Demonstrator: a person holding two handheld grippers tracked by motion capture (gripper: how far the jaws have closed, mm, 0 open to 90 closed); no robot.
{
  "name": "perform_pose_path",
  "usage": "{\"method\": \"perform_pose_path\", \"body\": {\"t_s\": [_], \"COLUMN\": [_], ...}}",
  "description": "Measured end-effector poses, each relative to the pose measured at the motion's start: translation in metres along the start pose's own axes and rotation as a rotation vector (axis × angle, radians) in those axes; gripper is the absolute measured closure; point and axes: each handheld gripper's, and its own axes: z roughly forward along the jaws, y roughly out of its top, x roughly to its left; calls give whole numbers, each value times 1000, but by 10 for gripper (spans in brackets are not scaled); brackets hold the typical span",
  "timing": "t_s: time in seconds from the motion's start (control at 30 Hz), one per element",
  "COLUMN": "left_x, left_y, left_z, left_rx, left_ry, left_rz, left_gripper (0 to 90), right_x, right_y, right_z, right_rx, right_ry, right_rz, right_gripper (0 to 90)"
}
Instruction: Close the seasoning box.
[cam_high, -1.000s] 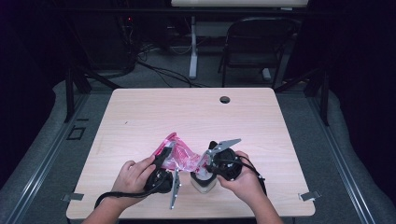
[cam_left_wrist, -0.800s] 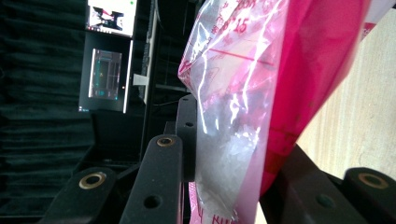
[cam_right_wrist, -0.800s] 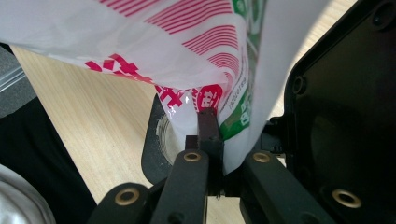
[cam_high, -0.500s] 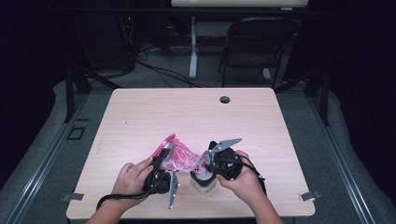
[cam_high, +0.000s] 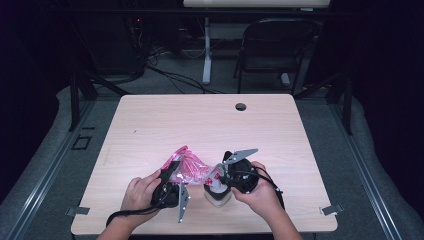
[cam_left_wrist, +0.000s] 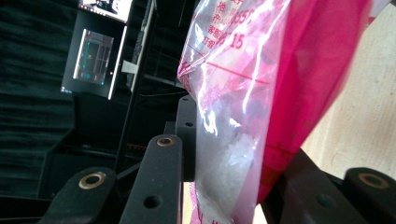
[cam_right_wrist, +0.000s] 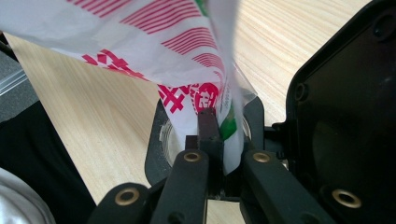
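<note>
A pink, partly clear plastic bag (cam_high: 189, 167) with red print hangs between both grippers, low over the front middle of the table. In the high view my left gripper (cam_high: 174, 165) holds its left side and my right gripper (cam_high: 219, 172) its right side. The left gripper view shows the bag (cam_left_wrist: 261, 93), holding something white and crumpled, filling the gap of my left gripper (cam_left_wrist: 231, 182). In the right gripper view, my right gripper (cam_right_wrist: 219, 140) is shut on a thin edge of the bag (cam_right_wrist: 187, 56).
A pale rounded object (cam_high: 217, 196) lies on the wooden table (cam_high: 200, 125) just under my right hand. A cable hole (cam_high: 241, 106) sits near the far edge. A folding chair (cam_high: 277, 45) stands behind the table. A black housing (cam_right_wrist: 341, 116) is close on the right in the right gripper view.
My left hand has shifted slightly left and toward the front edge. The bag stays held between both grippers.
</note>
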Motion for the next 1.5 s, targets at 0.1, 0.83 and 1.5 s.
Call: {"method": "perform_pose_path", "body": {"t_s": [0.1,0.83,1.5], "left_x": [-3,-13,-24], "left_y": [-2,-13,-17], "left_z": [0,3,9], "left_rx": [0,-3,1], "left_ry": [-14,-57,-131], "left_rz": [-19,-93,-149], "left_gripper": [763,758,754], "right_x": [1,4,4], "right_y": [1,3,3], "right_z": [0,0,0], "right_rx": [1,-8,-28], "right_ry": [-3,-3,-5], "right_rz": [0,-8,-8], "right_gripper": [898,897,898]}}
